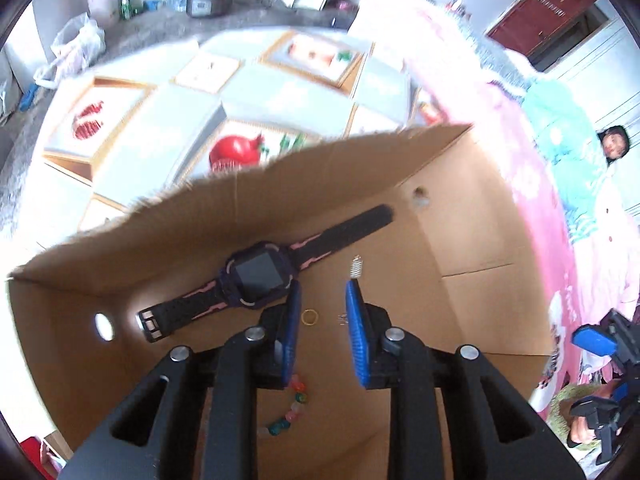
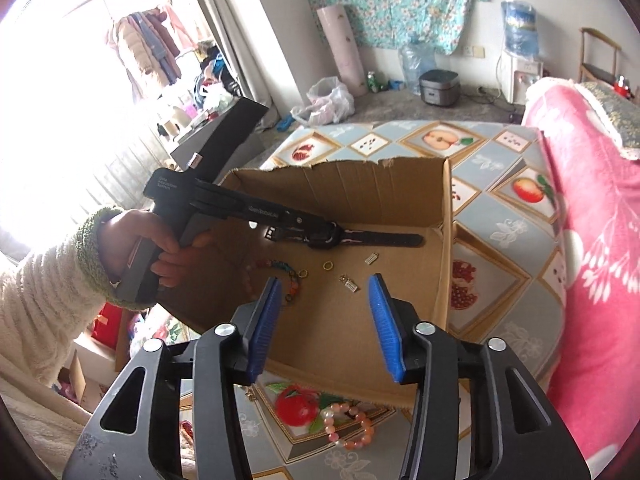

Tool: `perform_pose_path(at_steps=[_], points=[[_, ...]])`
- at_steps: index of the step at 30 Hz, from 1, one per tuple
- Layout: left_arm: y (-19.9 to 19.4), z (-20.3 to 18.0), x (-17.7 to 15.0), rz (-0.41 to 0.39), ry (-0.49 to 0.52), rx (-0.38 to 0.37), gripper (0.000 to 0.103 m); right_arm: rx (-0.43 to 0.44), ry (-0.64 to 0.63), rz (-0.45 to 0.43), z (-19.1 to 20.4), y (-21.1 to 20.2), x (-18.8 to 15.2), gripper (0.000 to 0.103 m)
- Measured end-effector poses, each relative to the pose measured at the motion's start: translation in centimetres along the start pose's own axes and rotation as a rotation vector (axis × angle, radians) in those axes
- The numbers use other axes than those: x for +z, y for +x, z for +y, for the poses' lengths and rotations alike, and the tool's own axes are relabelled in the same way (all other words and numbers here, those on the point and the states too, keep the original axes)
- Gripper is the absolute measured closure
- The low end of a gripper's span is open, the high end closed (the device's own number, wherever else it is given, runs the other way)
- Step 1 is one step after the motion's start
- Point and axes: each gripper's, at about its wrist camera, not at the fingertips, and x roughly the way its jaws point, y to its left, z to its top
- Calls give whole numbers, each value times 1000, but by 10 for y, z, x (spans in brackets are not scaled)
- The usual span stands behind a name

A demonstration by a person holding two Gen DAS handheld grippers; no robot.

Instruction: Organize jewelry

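Watch: watch (image 1: 256, 276) with a black and pink strap lies flat on the floor of the cardboard box (image 2: 446, 216), along the far wall, screen up, just beyond the tip of the left gripper's near-side finger.
Gold ring: gold ring (image 1: 309, 316) rests on the box floor below the watch, seen in the gap between the left gripper's blue pads (image 1: 357, 320), touching neither.
Charms: a small silver charm (image 1: 355, 267) lies just past the tip of the other left finger; in the right wrist view a second charm (image 2: 349, 283) with a clasp lies nearer the front of the box.
Coloured bracelet: coloured bracelet (image 2: 289, 276) of mixed beads curls on the box floor at the left side, partly hidden under the left gripper.
Pink bracelet: pink bracelet (image 2: 352, 426) of pale beads lies outside the box on the patterned cloth (image 2: 500, 236), under the right gripper and nearer than the box's front wall.
Left gripper: left gripper (image 1: 323, 322) points steeply down into the box, jaws a little apart with nothing between them.
Right gripper: right gripper (image 2: 322, 312) hangs over the front edge of the box, jaws standing wide and empty, well short of the watch.
Hand: a hand (image 2: 160, 248) in a fluffy white sleeve holds the left gripper's handle.
Surroundings: a pink blanket (image 2: 592, 240) lies to the right of the box.
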Motion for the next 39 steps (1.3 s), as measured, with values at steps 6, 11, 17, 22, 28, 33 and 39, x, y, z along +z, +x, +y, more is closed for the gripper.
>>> perform_pose_path(at_steps=[6,11,17,22,28,33,39], points=[[-69,-22,-24,-154,60,-5,64,-6,26,-86,14,-31,-17,48],[-129,-45,-73,-343,148,0,38,18,41,-148,30,-50,-41,40],[-177,-42,-164,-484,177,-12,9,11,9,-114,56,-47,-77,25],[-159,-22,-223,-439,96,45,5,-15,-39,5,76,-16,-102,23],[-83,1,-267,-279,-22,159,5,-103,-47,182,82,32,-135,23],[-31,1,-287,-190,6,252,5,-170,-46,279,80,51,-159,23],[-5,-10,-293,-175,81,339,5,-212,-46,305,82,58,-171,21]])
